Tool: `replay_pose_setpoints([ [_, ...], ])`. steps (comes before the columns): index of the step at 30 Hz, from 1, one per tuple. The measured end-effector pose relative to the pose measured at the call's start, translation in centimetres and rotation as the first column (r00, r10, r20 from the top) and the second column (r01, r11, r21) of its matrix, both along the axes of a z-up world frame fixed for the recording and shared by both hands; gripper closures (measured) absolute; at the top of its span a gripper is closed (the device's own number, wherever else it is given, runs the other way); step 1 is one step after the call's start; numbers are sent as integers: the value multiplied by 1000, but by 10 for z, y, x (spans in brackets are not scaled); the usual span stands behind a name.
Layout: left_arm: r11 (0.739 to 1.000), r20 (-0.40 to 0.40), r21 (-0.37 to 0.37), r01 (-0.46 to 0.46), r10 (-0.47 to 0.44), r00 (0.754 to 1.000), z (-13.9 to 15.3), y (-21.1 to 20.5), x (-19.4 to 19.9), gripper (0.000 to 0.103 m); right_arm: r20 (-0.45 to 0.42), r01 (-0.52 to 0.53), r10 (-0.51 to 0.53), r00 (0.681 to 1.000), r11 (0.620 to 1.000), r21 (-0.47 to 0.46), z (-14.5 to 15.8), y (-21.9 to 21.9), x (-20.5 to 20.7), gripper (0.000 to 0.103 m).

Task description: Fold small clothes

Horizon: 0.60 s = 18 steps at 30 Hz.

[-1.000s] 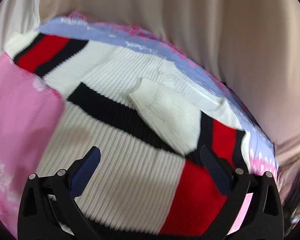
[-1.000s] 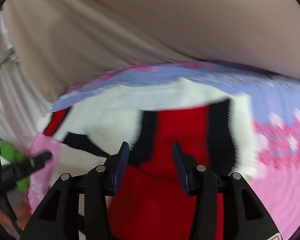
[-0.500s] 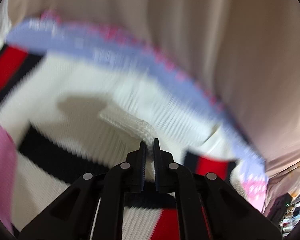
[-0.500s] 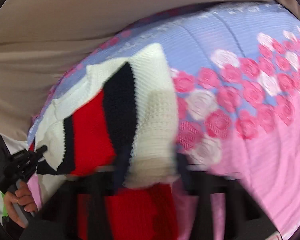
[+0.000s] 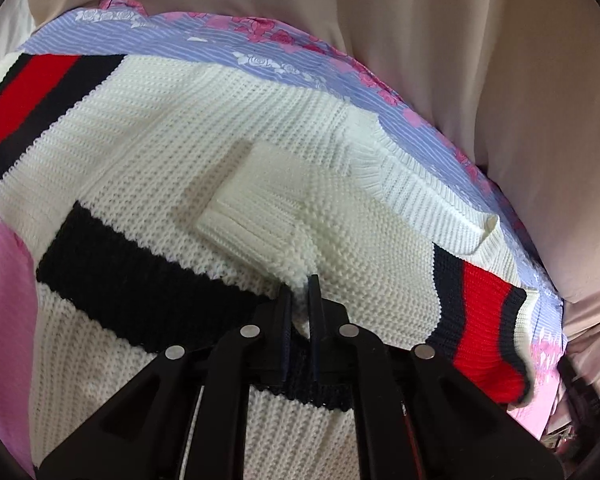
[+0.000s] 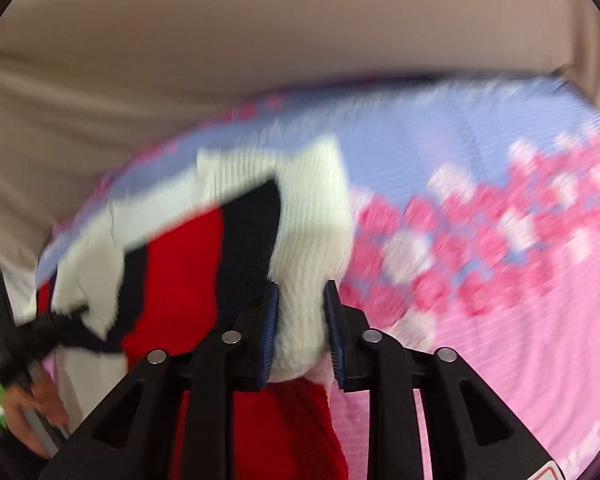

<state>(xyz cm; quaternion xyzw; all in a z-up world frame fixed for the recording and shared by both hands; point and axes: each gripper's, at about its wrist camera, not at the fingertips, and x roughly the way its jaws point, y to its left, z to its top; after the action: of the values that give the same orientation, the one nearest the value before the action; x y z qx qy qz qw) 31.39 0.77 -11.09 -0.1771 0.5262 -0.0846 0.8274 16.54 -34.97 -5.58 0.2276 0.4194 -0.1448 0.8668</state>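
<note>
Left wrist: left tool [image 5: 299, 300] pinched on sweater [image 5: 228, 128] cuff just ahead; body spread beyond on sheet [image 5: 172, 30]. Right tool [image 6: 299, 322] clamps a bunched white sleeve. Sleeve-folding step; next, lay both inward, release.

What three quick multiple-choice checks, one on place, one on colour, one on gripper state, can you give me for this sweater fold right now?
1. Where does the knit sweater lie?
A. on a bare wooden floor
B. on the floral bedspread
C. in a basket

2. Which colours stripe the white sweater?
A. green and yellow
B. orange only
C. red and dark navy

3. What is the left gripper doing?
A. pinching the white sleeve cuff
B. wide open above the fabric
C. holding a hanger

Answers:
1 B: lavender and pink rose fabric shows around the sweater.
2 C: red bands edged in dark navy run across it.
3 A: its jaws are nearly together with white knit between them; the right gripper likewise clamps a white fold.
</note>
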Motion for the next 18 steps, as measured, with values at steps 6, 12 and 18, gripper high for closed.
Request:
replay_pose_setpoints([
  [6,996,-18,-82,-44,42,999,6,31,-8,93,-180,-167,151,972,983,-77,-39,20,51,82],
  [12,959,38,-150,-238,247,968,34,140,-21,78,-144,-201,184,972,973,-113,-18,41,33,84],
  [18,807,12,-18,-590,590,807,28,310,16,60,-144,-266,249,958,958,-109,3,75,-19,69],
])
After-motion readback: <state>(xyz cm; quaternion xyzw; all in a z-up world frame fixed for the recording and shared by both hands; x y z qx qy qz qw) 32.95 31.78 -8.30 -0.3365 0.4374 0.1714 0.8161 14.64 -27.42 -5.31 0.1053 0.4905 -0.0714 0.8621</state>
